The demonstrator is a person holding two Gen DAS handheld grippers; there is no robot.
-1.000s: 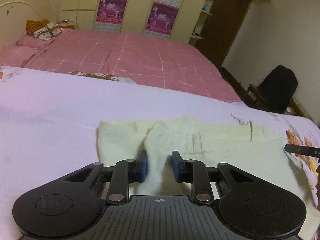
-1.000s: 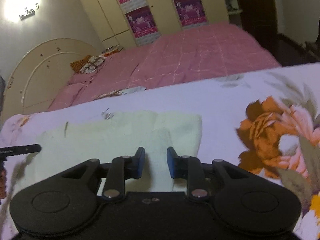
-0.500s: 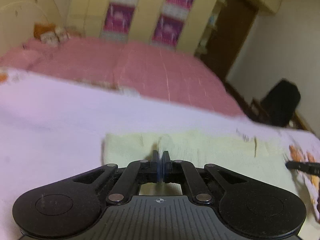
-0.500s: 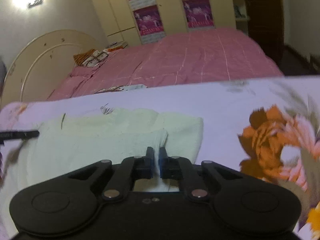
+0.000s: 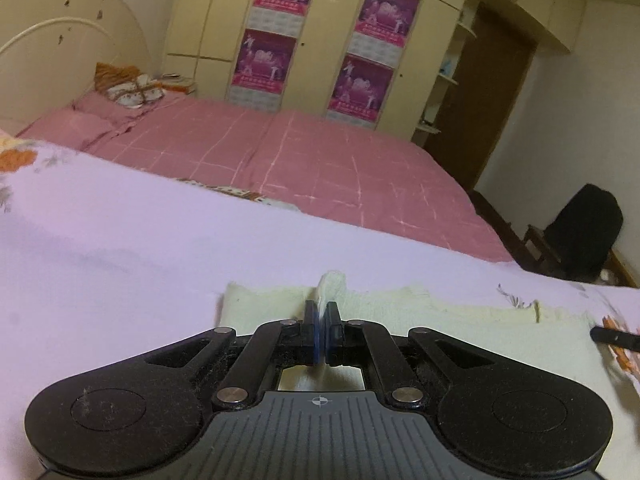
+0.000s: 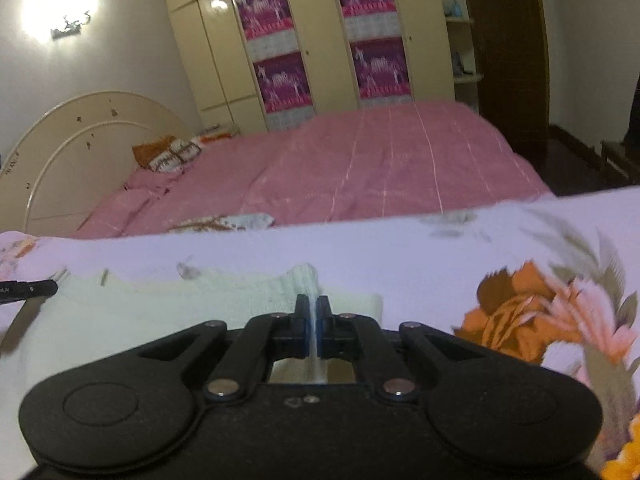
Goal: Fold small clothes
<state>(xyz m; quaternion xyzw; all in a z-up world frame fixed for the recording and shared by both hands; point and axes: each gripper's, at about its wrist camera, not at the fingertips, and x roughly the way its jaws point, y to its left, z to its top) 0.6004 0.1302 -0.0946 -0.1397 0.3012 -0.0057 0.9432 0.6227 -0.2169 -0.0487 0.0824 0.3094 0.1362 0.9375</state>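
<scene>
The cream knit garment (image 5: 460, 320) is lying flat on the lilac floral sheet (image 5: 120, 264), in front of the pink bed (image 5: 300, 160). The left gripper (image 5: 322, 320) is pinching one raised fold of the garment, and the right gripper (image 6: 313, 316) is pinching another.

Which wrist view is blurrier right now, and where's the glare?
Right wrist view: softer overall, orange flower print smeared, wall lamp blown out, glare spot on cream wardrobe door. Left wrist view: sharper, evenly lit, fisheye bends the wardrobe.
</scene>
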